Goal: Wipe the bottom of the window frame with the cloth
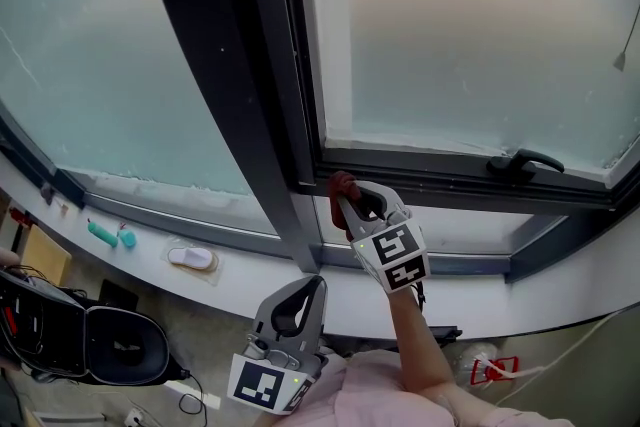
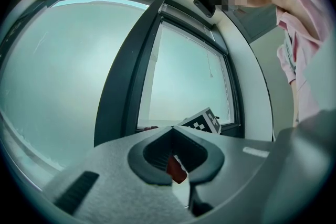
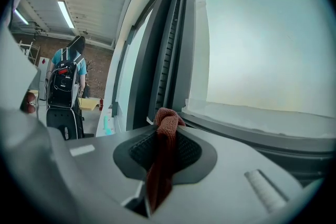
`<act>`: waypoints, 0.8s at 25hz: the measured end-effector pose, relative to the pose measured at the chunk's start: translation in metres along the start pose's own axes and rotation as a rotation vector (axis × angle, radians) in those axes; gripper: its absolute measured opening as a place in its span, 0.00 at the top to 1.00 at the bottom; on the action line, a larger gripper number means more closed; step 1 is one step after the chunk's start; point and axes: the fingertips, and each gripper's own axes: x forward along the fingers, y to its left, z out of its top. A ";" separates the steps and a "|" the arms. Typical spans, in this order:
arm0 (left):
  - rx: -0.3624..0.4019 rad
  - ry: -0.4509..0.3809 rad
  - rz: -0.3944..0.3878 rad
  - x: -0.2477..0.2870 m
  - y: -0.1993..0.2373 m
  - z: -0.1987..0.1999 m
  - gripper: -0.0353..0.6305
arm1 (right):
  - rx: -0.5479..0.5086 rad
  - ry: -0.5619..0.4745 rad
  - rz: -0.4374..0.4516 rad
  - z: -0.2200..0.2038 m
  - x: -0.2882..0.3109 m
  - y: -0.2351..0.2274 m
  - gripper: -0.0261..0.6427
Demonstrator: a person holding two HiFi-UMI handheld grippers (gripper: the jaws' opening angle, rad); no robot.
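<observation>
My right hand-held gripper is clamped on the red cloth. The cloth's bunched end pokes past the jaw tips, right at the left corner of the window frame's bottom rail. Only the right gripper view shows the cloth's tail hanging down between the jaws. The left hand-held gripper hangs well below the frame, its jaw tips together.

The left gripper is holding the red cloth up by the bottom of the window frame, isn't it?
Not quite: it's the right gripper that holds the red cloth up by the bottom of the window frame. The right gripper view shows the cloth pinched between its jaws. The left gripper sits lower, away from the frame.
</observation>
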 end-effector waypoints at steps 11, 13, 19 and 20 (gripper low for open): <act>-0.009 -0.013 -0.024 0.013 -0.023 -0.003 0.95 | -0.008 0.016 -0.013 -0.010 -0.023 -0.021 0.88; -0.011 -0.009 -0.027 0.015 -0.028 -0.006 0.95 | -0.010 0.014 -0.016 -0.012 -0.028 -0.025 0.88; -0.002 0.017 -0.026 0.018 -0.042 -0.018 0.95 | -0.003 0.029 -0.023 -0.021 -0.039 -0.033 0.88; 0.006 0.022 -0.024 0.019 -0.044 -0.021 0.95 | -0.001 0.027 -0.022 -0.021 -0.040 -0.034 0.88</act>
